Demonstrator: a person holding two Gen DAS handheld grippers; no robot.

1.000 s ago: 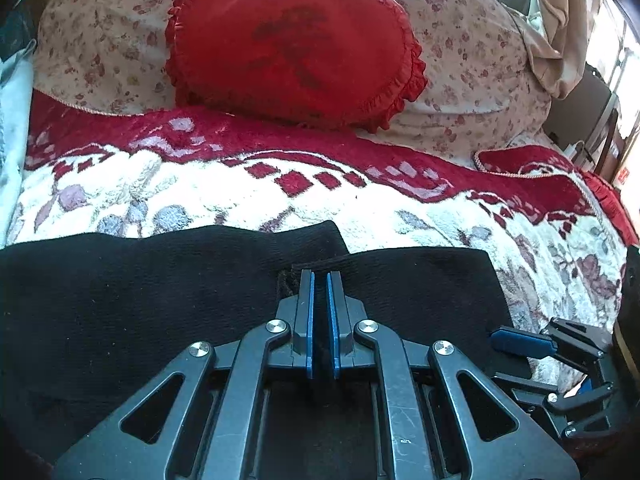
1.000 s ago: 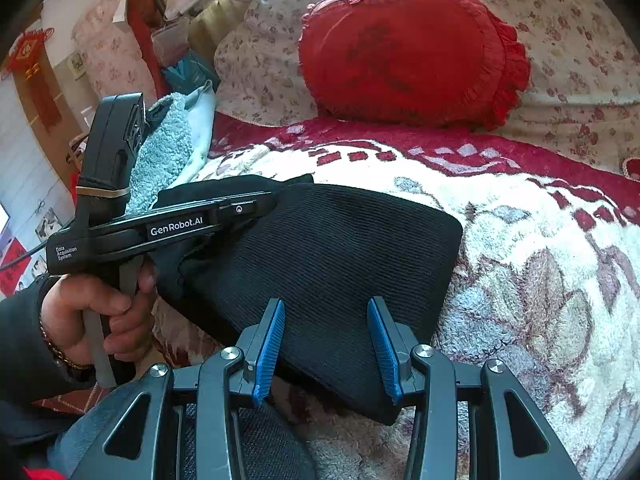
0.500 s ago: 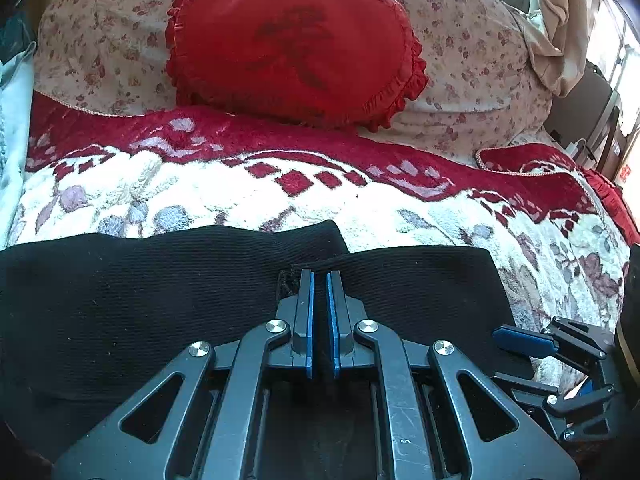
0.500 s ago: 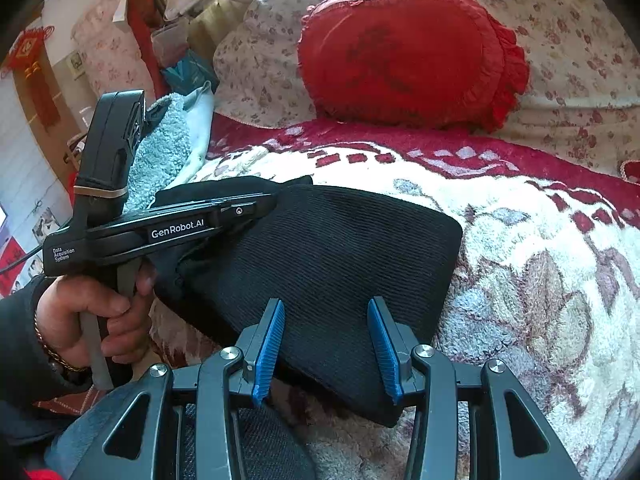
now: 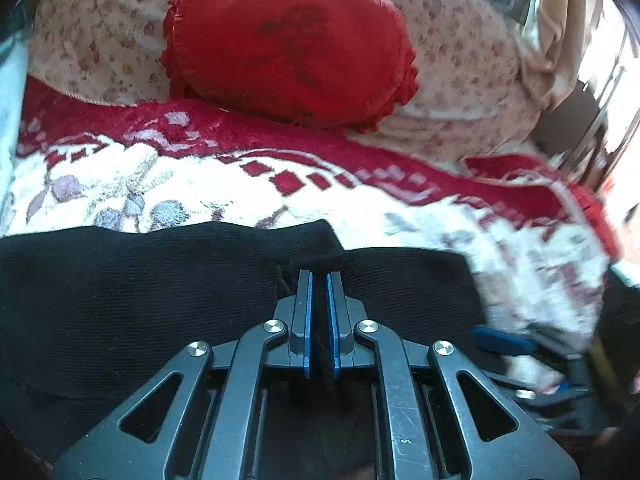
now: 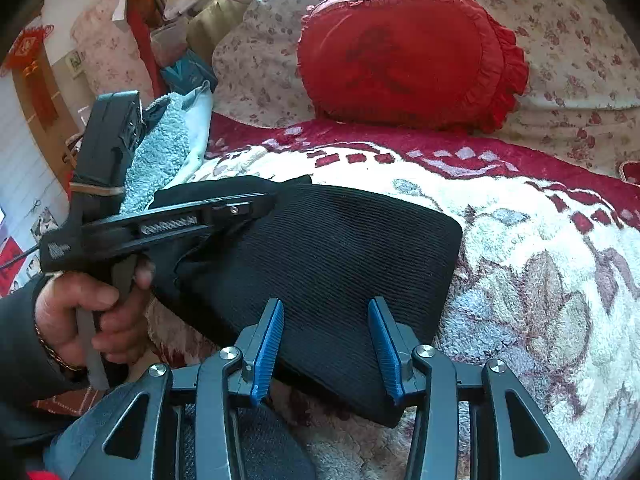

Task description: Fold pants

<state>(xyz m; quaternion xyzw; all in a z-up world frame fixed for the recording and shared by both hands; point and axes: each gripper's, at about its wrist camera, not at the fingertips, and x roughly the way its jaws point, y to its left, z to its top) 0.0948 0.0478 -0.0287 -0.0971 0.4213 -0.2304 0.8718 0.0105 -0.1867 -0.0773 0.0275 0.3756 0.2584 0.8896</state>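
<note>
While a floral blanket (image 6: 540,280) covers the bed, the black pants (image 6: 332,264) lie on it, already folded compactly. Left gripper (image 5: 319,280) pinches the top layer, jaws nearly closed; right gripper (image 6: 326,308) hovers, jaws apart. Only final tidying seemingly remains.

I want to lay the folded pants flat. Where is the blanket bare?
Bare blanket lies right of the pants, and in a strip between them and the red pillow. The left side is crowded: left tool, hand and blue towel.
</note>
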